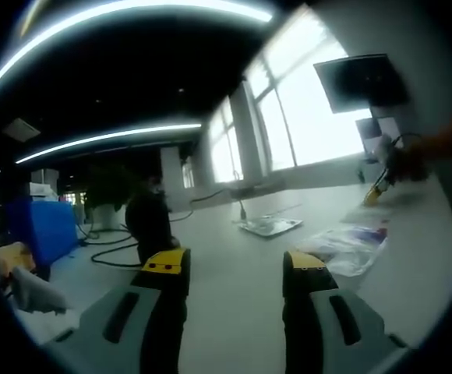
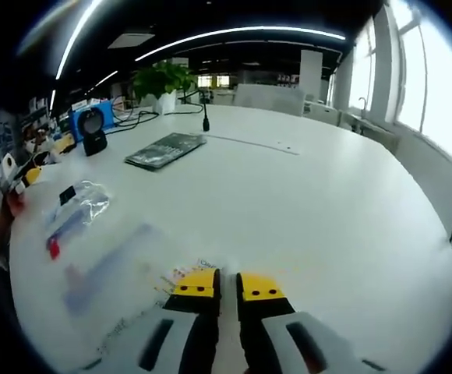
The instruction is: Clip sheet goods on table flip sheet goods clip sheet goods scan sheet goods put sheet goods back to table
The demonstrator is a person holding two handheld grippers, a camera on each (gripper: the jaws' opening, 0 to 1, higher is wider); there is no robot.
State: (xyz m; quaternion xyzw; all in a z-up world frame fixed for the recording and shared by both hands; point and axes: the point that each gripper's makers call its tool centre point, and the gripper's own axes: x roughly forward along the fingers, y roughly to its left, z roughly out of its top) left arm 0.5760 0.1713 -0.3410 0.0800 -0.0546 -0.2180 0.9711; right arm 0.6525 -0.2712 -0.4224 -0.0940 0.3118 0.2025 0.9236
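I work over a wide white table in a long office with bright windows, my left gripper spread open above it, my right gripper pinched on a clear sheet pack lying flat on the tabletop.

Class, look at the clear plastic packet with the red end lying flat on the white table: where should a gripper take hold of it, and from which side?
Probably at an edge. The clear packet lies flat on the white table, so nothing stands up to pinch. Its near end faces the right gripper, with bare table between, so come in low from that side and slide one of the fingers under the loose film.
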